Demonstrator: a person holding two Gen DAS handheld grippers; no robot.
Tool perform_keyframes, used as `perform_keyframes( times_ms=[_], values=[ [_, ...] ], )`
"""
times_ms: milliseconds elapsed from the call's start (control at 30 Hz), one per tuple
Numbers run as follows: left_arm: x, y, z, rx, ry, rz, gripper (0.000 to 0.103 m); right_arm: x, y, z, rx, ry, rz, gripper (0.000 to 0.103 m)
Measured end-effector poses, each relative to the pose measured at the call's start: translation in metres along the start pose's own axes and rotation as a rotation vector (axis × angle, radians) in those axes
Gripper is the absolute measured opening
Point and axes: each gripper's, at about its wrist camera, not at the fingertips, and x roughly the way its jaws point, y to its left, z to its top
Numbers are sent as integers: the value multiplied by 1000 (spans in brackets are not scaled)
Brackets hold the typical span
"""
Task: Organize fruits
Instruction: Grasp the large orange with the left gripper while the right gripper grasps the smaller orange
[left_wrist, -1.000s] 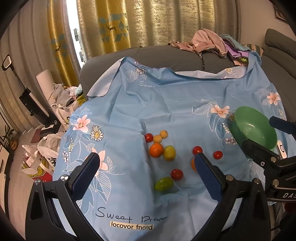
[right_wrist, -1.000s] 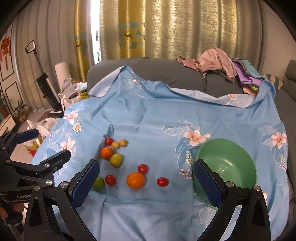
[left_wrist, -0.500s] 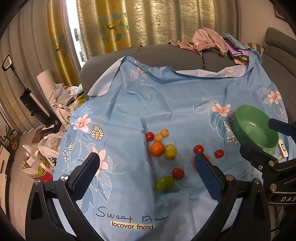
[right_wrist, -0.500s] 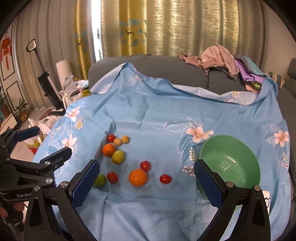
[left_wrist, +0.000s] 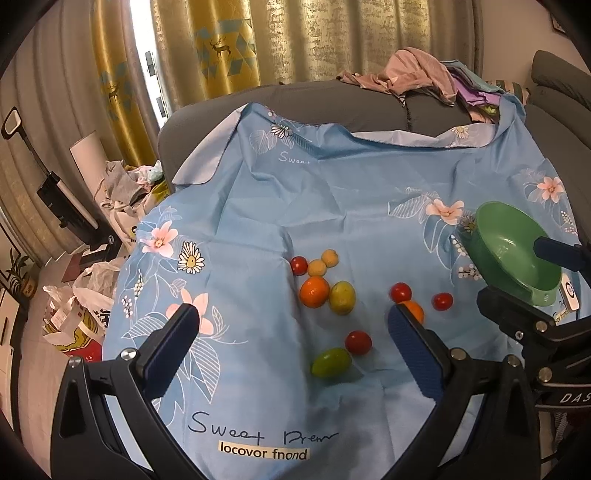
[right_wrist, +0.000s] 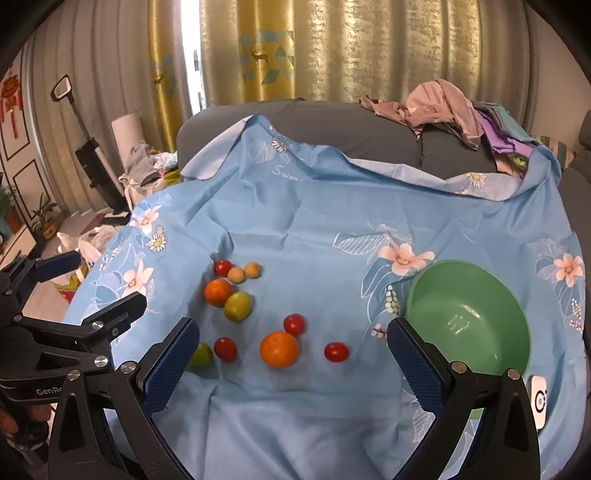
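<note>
Several small fruits lie on a blue flowered cloth (left_wrist: 351, 206): an orange (right_wrist: 279, 349), a second orange (right_wrist: 218, 292), a yellow-green fruit (right_wrist: 238, 305), red tomatoes such as one (right_wrist: 336, 351) nearest the bowl, two small tan fruits (right_wrist: 243, 272) and a green fruit (left_wrist: 330, 362). An empty green bowl (right_wrist: 467, 317) sits at the right. My left gripper (left_wrist: 291, 341) is open and empty, above the cloth's near side. My right gripper (right_wrist: 291, 350) is open and empty, hovering short of the near orange.
A grey sofa back (right_wrist: 332, 118) with piled clothes (right_wrist: 443, 107) lies behind the cloth. A small white device (right_wrist: 538, 400) lies by the bowl. Bags and a vacuum (left_wrist: 55, 192) stand on the floor at left.
Both grippers have drifted slightly; the fruits and bowl sit a little higher and further right in the right view. Nothing was grasped or moved.
</note>
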Motion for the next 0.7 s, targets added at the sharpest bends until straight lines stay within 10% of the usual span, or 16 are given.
perform_keyframes(
  times_ms=[700],
  values=[
    [60,15,-54,-25,163,-141,102,55,-25,-49,57,140,149,98]
  ],
)
